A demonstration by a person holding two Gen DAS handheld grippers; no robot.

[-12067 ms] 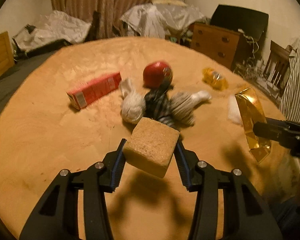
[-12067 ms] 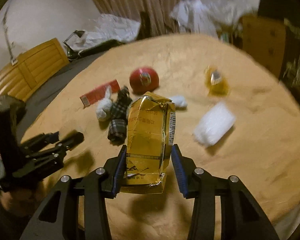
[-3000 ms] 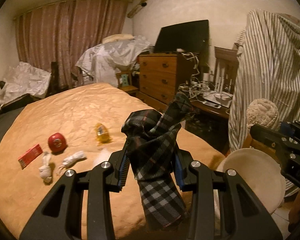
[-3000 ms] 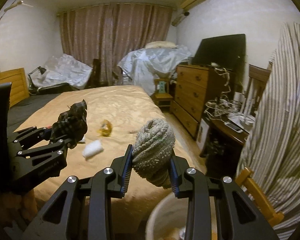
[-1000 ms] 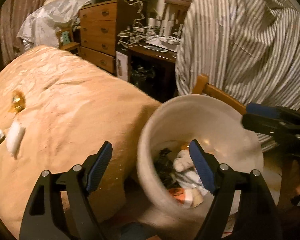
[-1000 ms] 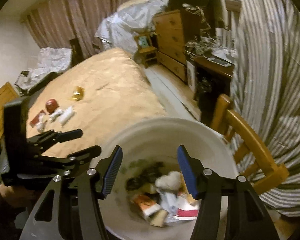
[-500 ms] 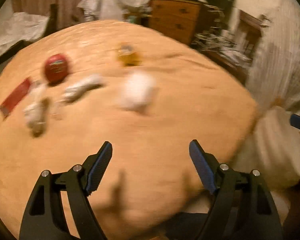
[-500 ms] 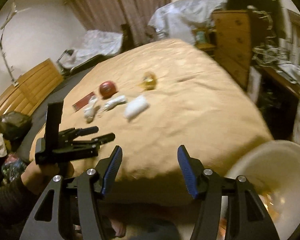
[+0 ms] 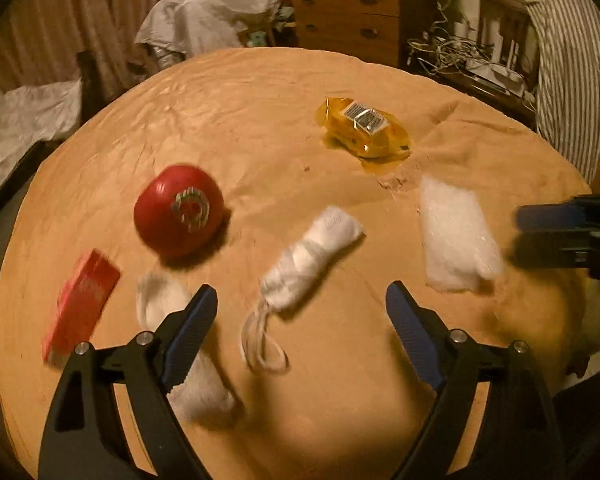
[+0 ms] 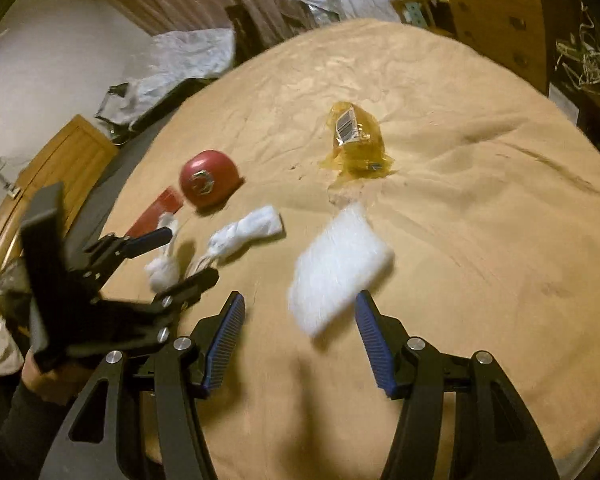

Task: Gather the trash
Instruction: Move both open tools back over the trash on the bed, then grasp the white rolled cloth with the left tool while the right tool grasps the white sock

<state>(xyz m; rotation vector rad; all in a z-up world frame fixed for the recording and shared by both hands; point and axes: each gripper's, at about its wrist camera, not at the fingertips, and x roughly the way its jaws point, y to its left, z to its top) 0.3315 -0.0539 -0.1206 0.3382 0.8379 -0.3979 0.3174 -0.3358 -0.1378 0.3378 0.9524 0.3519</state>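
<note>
Trash lies on the tan bed cover (image 9: 260,92). My left gripper (image 9: 302,308) is open and empty, just above a rolled white sock (image 9: 308,256); another white sock (image 9: 180,344) lies under its left finger. A red ball (image 9: 180,210), a red box (image 9: 80,304), a yellow wrapper (image 9: 364,128) and a white plastic packet (image 9: 452,232) lie around. My right gripper (image 10: 300,322) is open and empty, with the white packet (image 10: 336,268) just ahead between its fingers. The left gripper (image 10: 172,252) shows at the left of the right wrist view.
A wooden dresser (image 9: 352,16) and a cable-covered desk (image 9: 472,64) stand beyond the bed. Striped cloth (image 9: 572,60) hangs at right. A wooden headboard (image 10: 56,160) is at left. The bed edge runs close below both grippers.
Both grippers swung away from the white bin, where the plaid cloth and the knitted sock went in, back over the bed. They have come down closer to the remaining trash.
</note>
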